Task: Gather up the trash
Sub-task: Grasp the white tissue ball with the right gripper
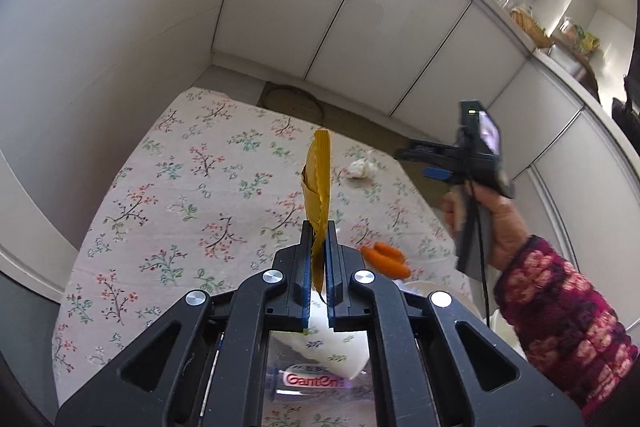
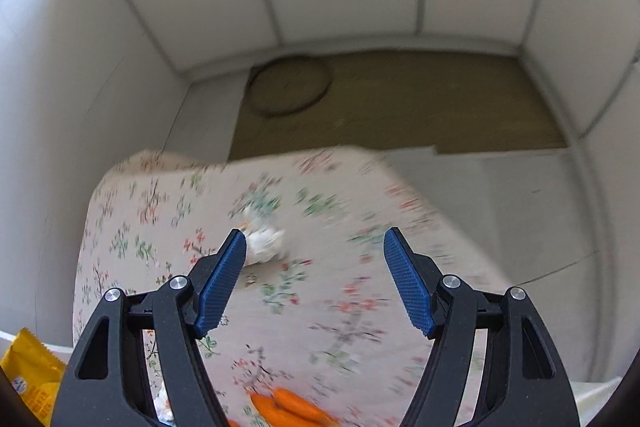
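Left gripper (image 1: 319, 227) pinches yellow wrapper (image 1: 319, 179) (lower end hidden between jaws).

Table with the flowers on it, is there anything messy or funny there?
Yes. A crumpled white tissue lies loose on the flowered tablecloth, far from the carrots, so it looks like leftover trash. The left claw already pinches a yellow wrapper in the air; the right claw is open above the tissue.

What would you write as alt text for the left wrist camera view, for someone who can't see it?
The left gripper is shut on a yellow wrapper, held upright above a floral tablecloth. Beyond it lie a crumpled white tissue and carrots, while the right gripper is held above the table's right edge.
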`<state>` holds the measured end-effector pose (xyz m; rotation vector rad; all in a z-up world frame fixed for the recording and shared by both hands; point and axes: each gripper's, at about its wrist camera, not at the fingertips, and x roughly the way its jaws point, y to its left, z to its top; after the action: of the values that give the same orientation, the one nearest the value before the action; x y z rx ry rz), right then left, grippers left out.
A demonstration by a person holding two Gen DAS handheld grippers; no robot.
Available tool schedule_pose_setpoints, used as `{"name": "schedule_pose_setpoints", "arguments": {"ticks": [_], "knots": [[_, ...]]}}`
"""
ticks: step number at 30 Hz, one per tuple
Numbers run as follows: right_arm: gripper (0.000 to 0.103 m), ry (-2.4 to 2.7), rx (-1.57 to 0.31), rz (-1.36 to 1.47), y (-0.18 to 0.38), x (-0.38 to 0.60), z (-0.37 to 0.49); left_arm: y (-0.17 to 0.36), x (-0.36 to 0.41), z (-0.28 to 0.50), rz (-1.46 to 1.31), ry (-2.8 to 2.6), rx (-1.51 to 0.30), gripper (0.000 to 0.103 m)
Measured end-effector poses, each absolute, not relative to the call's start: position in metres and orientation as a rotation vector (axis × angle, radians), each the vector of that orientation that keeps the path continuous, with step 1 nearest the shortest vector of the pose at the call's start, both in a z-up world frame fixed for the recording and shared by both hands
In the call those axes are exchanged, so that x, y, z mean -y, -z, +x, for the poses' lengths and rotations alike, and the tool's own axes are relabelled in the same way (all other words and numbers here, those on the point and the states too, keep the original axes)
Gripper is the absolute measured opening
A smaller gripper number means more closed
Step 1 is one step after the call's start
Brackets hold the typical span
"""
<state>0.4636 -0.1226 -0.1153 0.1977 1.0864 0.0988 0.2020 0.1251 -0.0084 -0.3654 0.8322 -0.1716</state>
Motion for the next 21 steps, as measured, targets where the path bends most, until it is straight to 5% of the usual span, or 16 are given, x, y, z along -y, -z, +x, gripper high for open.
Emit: {"name": "schedule_pose_setpoints", "arguments": {"ticks": [17, 19, 21], "knots": [[0.073, -0.348, -1.022, -0.086, 0.162, 0.070, 0.473, 0.020, -0.119, 0.207, -0.371, 0.199, -0.880, 0.007], [0.064, -0.374, -1.020, -0.077, 0.164, 0.067, 0.473, 0.021, -0.118, 0.208, -0.372, 0.197, -0.885, 0.007], [0.038, -0.414, -1.026, -0.019, 0.163, 0.067, 0.475, 0.022, -0.118, 0.208, -0.368, 0.192, -0.887, 0.007]]}}
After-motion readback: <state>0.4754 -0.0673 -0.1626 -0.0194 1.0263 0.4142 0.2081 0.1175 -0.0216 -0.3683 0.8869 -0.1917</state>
